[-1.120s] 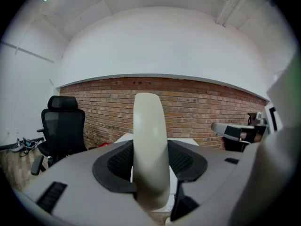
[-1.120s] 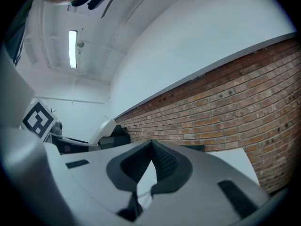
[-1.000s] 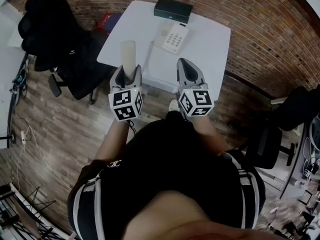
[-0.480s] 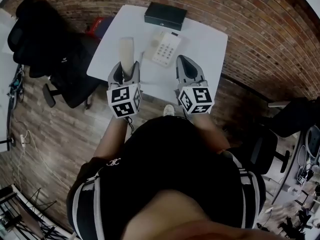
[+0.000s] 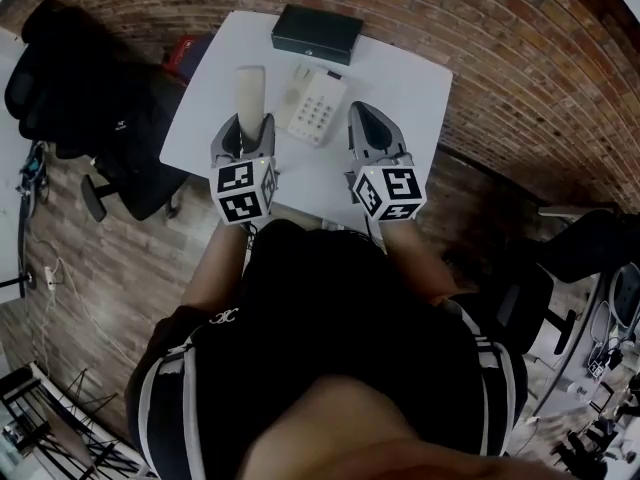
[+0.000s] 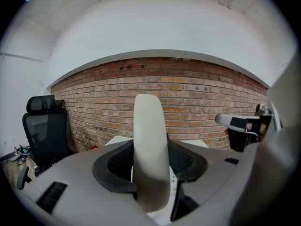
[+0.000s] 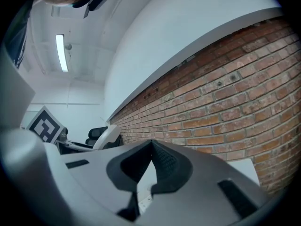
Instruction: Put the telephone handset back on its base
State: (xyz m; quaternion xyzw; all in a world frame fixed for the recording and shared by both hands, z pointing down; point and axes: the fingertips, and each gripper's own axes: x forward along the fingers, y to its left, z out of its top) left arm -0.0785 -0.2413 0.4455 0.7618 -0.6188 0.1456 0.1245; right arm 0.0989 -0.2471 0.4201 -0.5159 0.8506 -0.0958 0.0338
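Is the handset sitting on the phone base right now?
No, the handset is clamped in the left gripper, apart from the base.

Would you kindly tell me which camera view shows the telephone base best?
The head view: the telephone base lies whole on the white table, keypad up. In the left gripper view the held handset and the jaws cover it; the right gripper view shows no clear part of it.
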